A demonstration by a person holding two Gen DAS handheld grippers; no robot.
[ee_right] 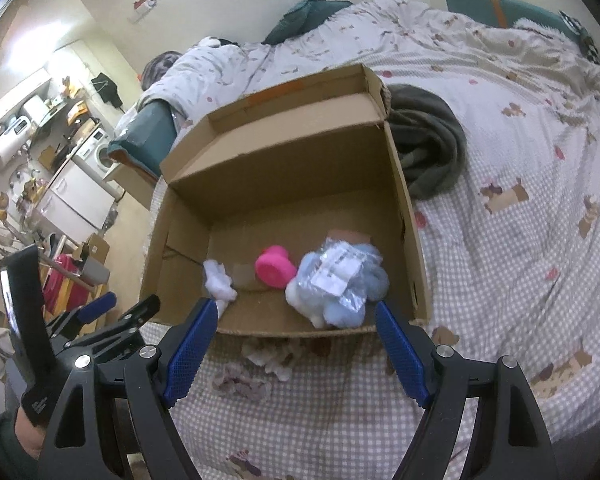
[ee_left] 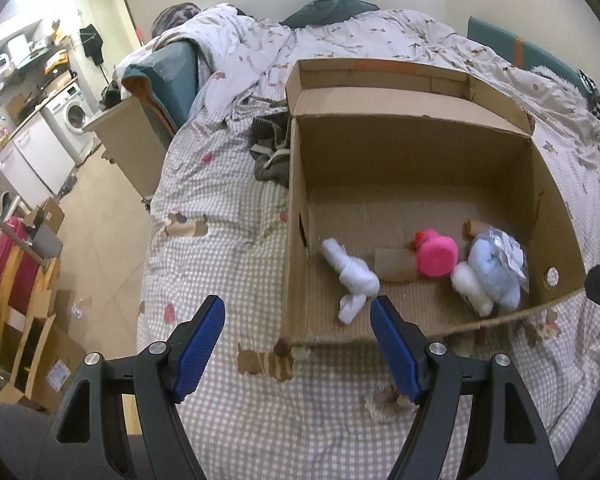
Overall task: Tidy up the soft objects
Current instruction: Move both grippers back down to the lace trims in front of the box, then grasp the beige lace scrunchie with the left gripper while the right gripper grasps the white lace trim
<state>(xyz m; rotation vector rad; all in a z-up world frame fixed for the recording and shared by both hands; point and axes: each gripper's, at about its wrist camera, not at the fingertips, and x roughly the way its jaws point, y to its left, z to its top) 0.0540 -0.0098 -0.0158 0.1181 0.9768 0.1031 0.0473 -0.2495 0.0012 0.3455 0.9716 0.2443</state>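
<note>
An open cardboard box (ee_left: 420, 160) (ee_right: 284, 168) sits on the checked bed cover. Inside lie a white knotted sock (ee_left: 352, 276) (ee_right: 219, 279), a pink plush toy (ee_left: 436, 255) (ee_right: 275, 267) and a light blue and white plush toy (ee_left: 485, 280) (ee_right: 332, 292) with a plastic bag on it. My left gripper (ee_left: 298, 312) is open and empty, just before the box's near wall by the sock. My right gripper (ee_right: 296, 316) is open and empty, before the near wall by the blue toy. The left gripper also shows in the right wrist view (ee_right: 112, 312).
A grey blanket (ee_right: 428, 148) lies right of the box and dark clothing (ee_left: 270, 148) lies at its left. A rumpled duvet and teal pillows (ee_left: 332, 8) lie behind. The bed's left edge drops to a floor with a cabinet (ee_left: 132, 140), boxes and a washing machine (ee_left: 74, 116).
</note>
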